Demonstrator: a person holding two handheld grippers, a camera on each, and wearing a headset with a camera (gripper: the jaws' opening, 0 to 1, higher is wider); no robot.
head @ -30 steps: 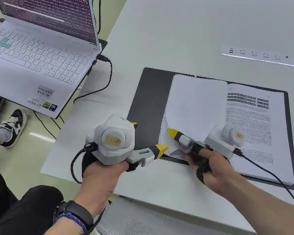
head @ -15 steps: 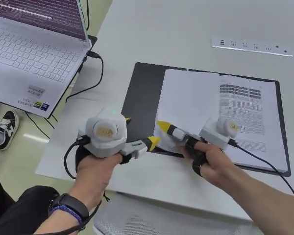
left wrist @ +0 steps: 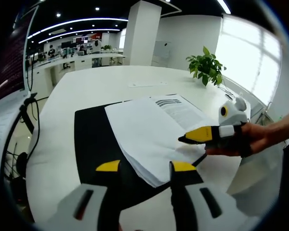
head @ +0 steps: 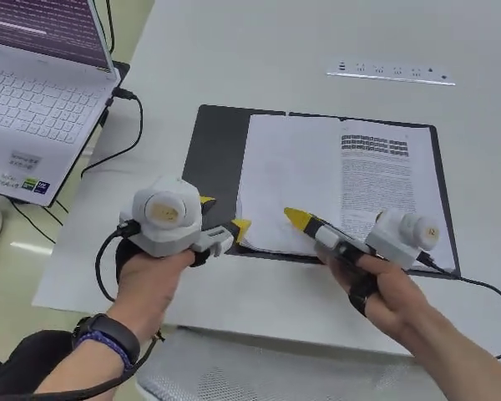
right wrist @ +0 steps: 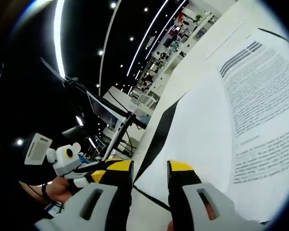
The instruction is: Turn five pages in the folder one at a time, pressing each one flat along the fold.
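Fold (head: 337, 180) runs away from person, just right of right hand-held gripper (head: 296, 219), jaws parted, empty; left hand-held gripper (left wrist: 145, 166) also released, farther off.

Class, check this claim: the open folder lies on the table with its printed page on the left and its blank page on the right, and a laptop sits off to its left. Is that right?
Not quite. The head view shows the printed page on the right of the folder and the blank page on the left. The laptop does sit off to its left.
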